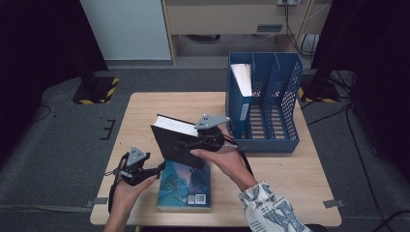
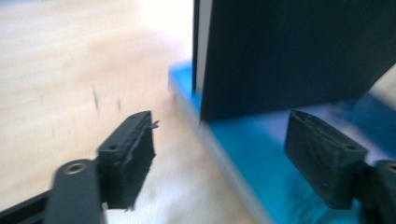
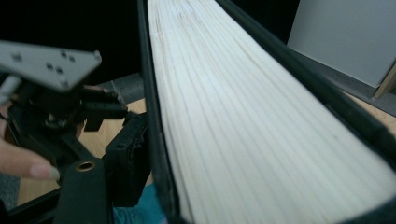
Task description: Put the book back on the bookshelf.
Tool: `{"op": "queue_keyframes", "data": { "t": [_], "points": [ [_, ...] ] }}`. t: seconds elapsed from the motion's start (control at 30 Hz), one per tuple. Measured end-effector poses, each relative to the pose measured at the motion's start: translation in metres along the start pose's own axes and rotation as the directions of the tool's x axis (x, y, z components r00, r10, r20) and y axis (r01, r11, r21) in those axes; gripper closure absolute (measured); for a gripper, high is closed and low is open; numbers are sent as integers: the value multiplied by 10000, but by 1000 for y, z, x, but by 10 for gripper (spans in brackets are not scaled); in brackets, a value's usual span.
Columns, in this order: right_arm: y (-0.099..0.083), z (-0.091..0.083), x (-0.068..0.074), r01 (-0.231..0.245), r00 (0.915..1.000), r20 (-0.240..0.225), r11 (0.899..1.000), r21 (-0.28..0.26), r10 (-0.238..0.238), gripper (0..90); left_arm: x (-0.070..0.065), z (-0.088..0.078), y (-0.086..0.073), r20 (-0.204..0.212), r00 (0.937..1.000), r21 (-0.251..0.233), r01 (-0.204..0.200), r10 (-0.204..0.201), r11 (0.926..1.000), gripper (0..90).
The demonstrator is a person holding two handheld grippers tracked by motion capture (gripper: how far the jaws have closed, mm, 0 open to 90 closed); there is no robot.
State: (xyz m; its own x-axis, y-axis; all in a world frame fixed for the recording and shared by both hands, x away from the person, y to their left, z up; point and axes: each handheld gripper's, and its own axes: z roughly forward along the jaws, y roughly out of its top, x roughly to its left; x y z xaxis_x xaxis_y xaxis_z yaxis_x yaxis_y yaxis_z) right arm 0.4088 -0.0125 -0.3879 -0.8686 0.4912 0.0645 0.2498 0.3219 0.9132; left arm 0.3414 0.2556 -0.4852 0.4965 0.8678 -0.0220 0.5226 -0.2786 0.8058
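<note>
Black ribbed pads are seen standing apart on the left gripper (image 2: 219, 163), with nothing pressed between them; the jaws are released, and the lower corner of the black hardcover book (image 2: 289, 56) is seen just beyond them in the left gripper view. In the high view the left gripper (image 1: 153, 170) is held low at the near left of the wooden table (image 1: 290, 193), just beside the left edge of the teal paperback (image 1: 186, 186) that lies flat near the table's near edge. The right gripper (image 1: 186, 143) is clenched on the black hardcover book (image 1: 176, 140), which is held tilted above the far end of the teal paperback, its white page block turned up and to the far side. In the right gripper view one pad (image 3: 128, 163) is pressed against the book's cover, the pale page edges running away from the camera. A blue mesh file rack (image 1: 285, 96) is set at the far right of the table, well apart from both books, and a blue folder with white sheets (image 1: 240, 92) is stood in its left compartment.
</note>
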Motion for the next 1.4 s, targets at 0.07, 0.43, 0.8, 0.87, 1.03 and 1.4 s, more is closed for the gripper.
{"op": "queue_keyframes", "data": {
  "t": [0.07, 0.43, 0.8, 0.87, 1.03, 1.4],
  "points": [
    [0, 1, -1, -66, 10000, -42, 10000, -44, 66, 331, 2, 1, -10, 61, 9997, 251, 220, -221, 9994, 182],
    [0, 5, -4, -353, 9991, -253, 9991, -231, 347, 331, 14, 0, -19, 25, 9994, 499, 343, -345, 9982, 102],
    [0, 7, -4, -444, 9966, -708, 9985, -324, 420, 391, 26, -1, -23, -193, 9967, 488, 800, -791, 9956, 99],
    [-1, 7, -5, -381, 9961, -805, 9988, -307, 355, 416, 27, -1, -23, -169, 9965, 493, 831, -824, 9953, 99],
    [-1, 6, -5, -361, 9966, -756, 9987, -350, 334, 450, 29, -1, -23, -181, 9964, 515, 835, -827, 9952, 101],
    [1, 5, -6, -572, 9969, -574, 9974, -435, 547, 493, 34, -1, -25, -257, 9947, 544, 1004, -991, 9935, 105]
  ]
}}
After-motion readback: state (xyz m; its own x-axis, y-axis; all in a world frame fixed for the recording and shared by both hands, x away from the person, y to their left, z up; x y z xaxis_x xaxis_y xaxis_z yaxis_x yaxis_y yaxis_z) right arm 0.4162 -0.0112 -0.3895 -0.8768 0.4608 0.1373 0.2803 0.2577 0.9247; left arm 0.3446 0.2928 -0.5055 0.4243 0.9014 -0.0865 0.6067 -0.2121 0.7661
